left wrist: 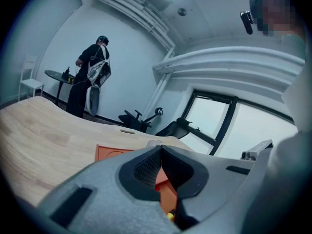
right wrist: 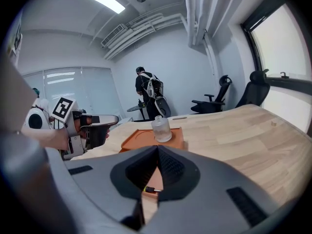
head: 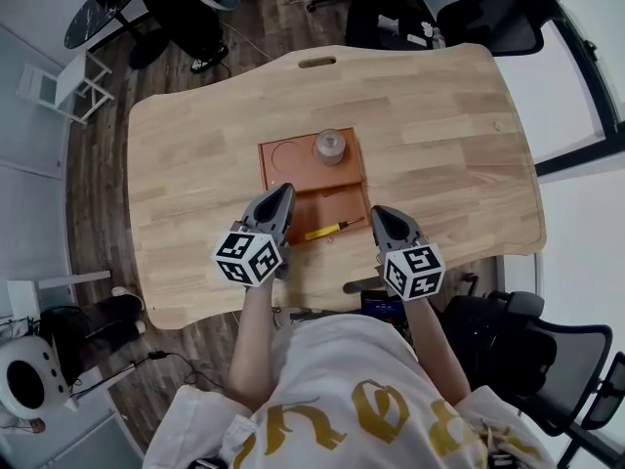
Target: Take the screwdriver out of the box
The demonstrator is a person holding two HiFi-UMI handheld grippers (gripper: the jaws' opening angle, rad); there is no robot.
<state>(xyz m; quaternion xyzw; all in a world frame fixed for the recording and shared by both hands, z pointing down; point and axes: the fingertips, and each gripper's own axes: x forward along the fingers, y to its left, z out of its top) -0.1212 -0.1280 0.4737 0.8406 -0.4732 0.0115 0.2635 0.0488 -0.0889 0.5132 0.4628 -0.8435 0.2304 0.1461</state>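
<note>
From overhead alone, the whole screwdriver (head: 332, 230) shows at the box's (head: 293, 169) edge; left gripper (head: 285, 191) and right gripper (head: 375, 212) are closed, empty.

Gold shirt lettering (head: 361, 413) illegible; no other text.

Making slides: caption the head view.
Left hand-held gripper and right hand-held gripper, both shut, flank a yellow-handled screwdriver at an orange box's near edge.

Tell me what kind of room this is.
Most likely an office or lab workroom: a wooden desk, swivel chairs around it, large windows, and bare pipes under the ceiling.
</note>
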